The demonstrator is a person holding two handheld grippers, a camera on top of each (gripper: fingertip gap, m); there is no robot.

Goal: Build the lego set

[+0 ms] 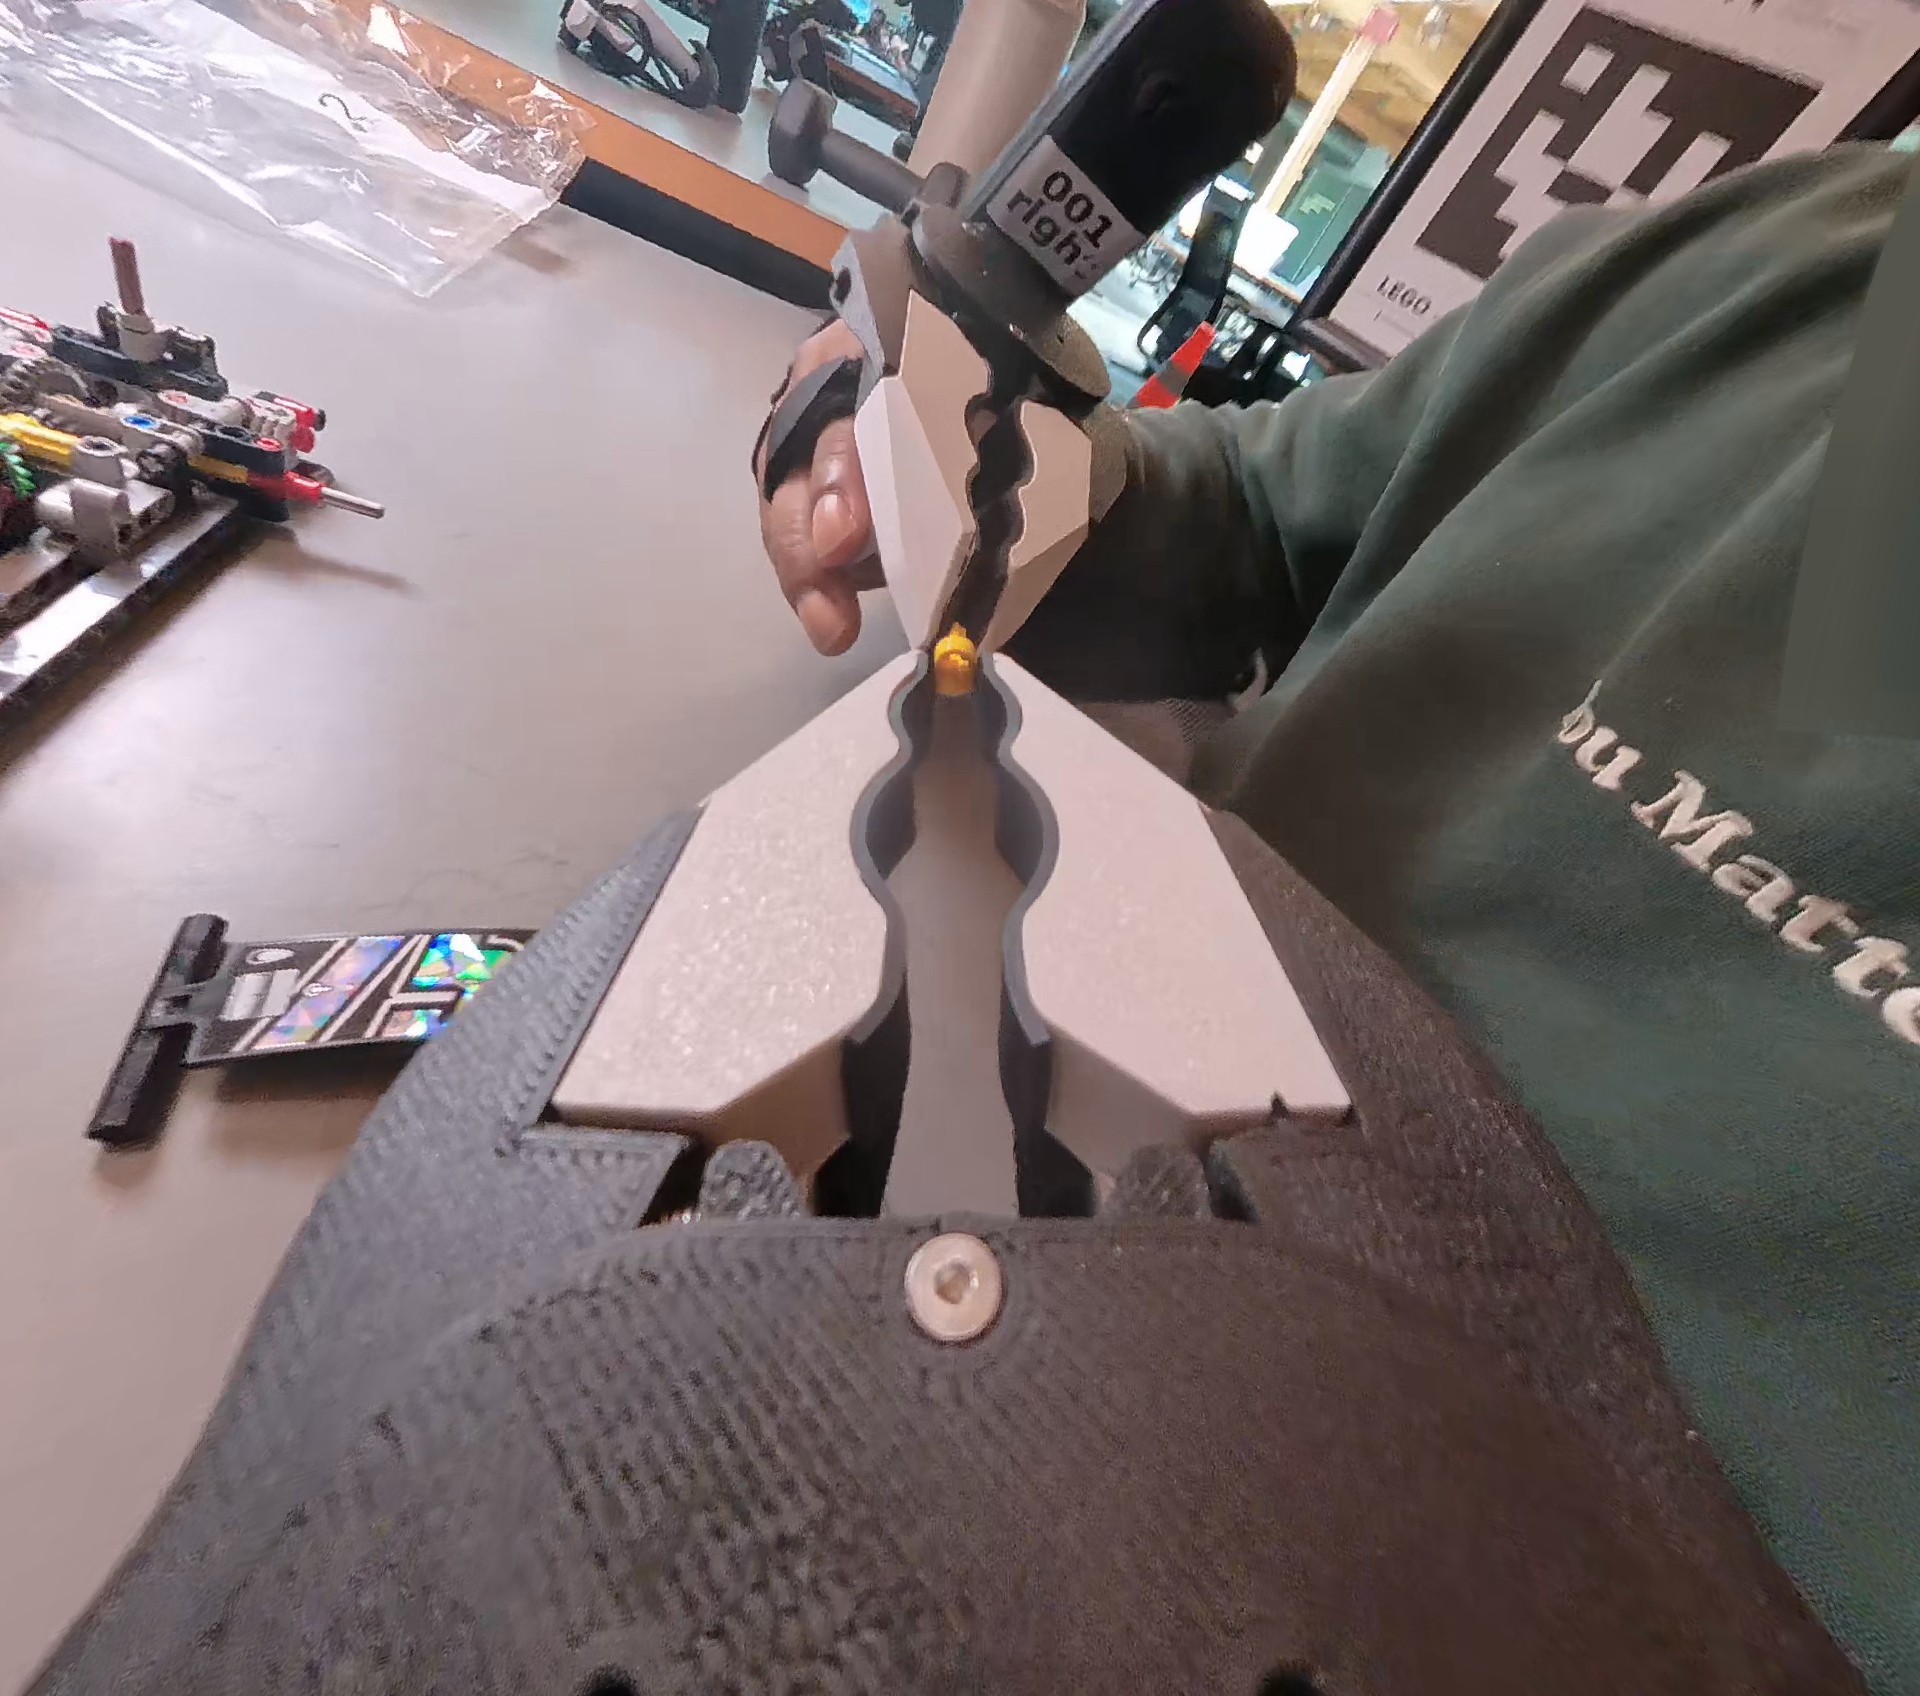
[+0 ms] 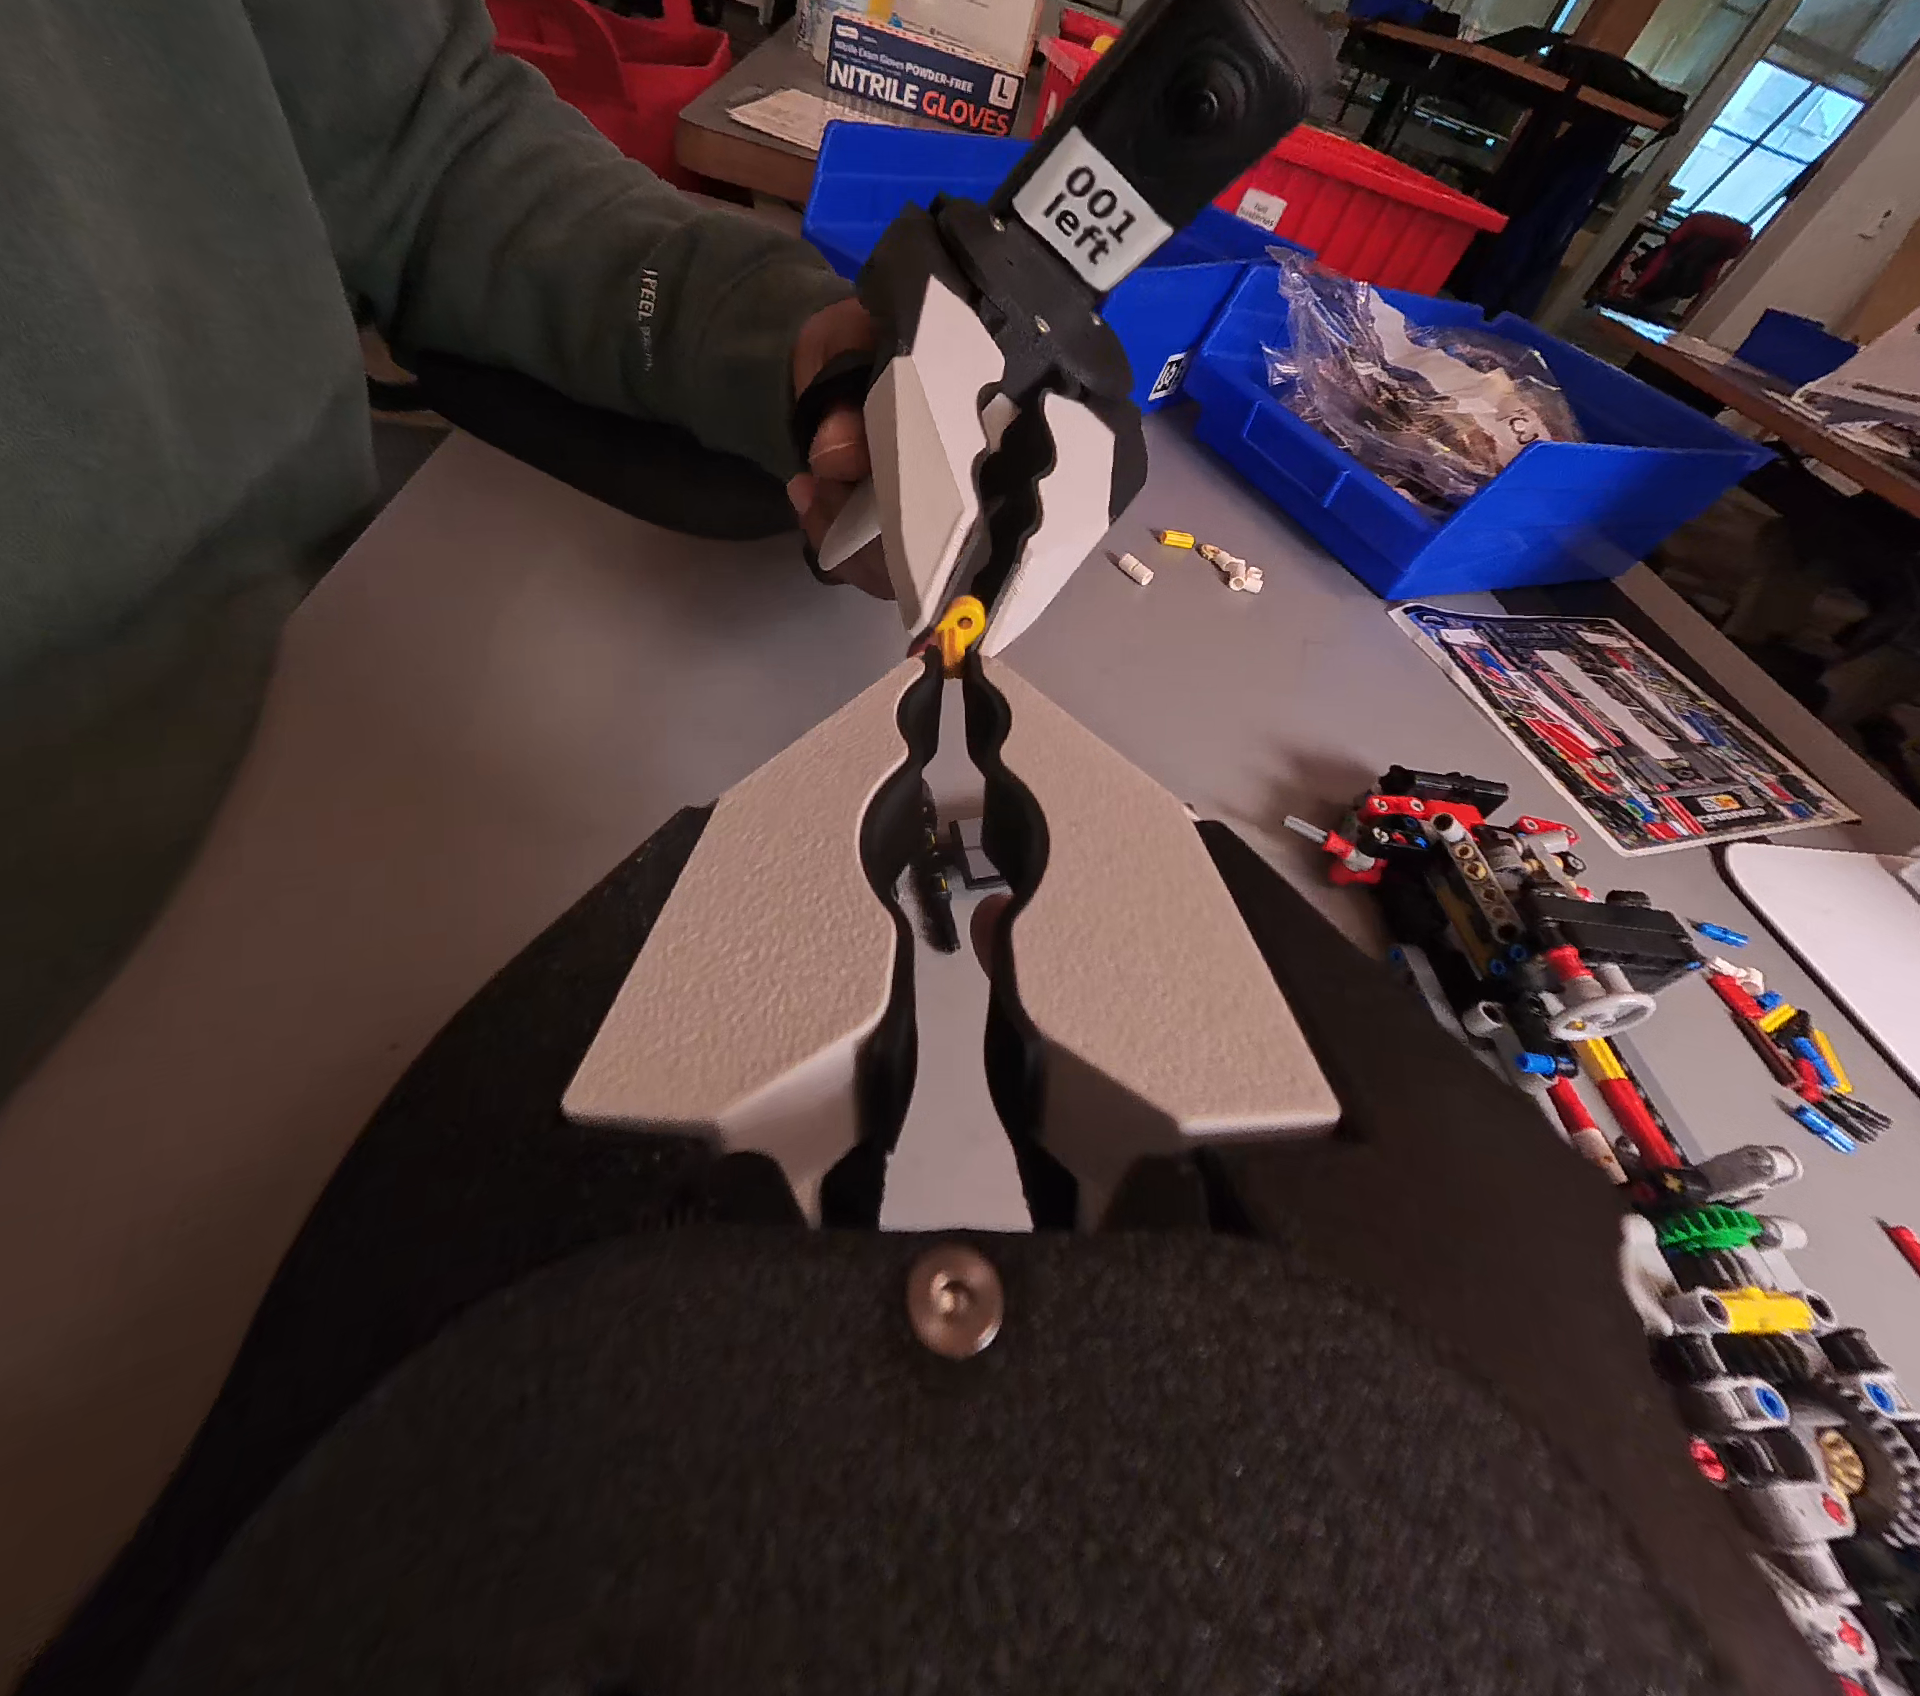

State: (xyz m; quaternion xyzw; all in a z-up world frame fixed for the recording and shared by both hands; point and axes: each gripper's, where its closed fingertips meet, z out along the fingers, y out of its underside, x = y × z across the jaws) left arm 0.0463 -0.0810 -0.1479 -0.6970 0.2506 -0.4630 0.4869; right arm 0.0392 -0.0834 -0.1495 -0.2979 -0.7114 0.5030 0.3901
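A small yellow lego piece is held in mid-air above the grey table, between the tips of both grippers, which meet nose to nose. My left gripper is closed on its near end. My right gripper comes down from above and pinches its other end. In the right wrist view the yellow piece shows a ring end at the left gripper and a stem in my right gripper. The part-built lego model lies on the table to the right.
A black panel with a shiny sticker lies on the table. A clear plastic bag lies at the back. Blue bins, an instruction booklet, small loose pieces and loose pins surround the model. A green sleeve fills the right. The grippers are tip to tip, or close to it. Both grippers' tips are roughly 20 cm from the part-built lego model.
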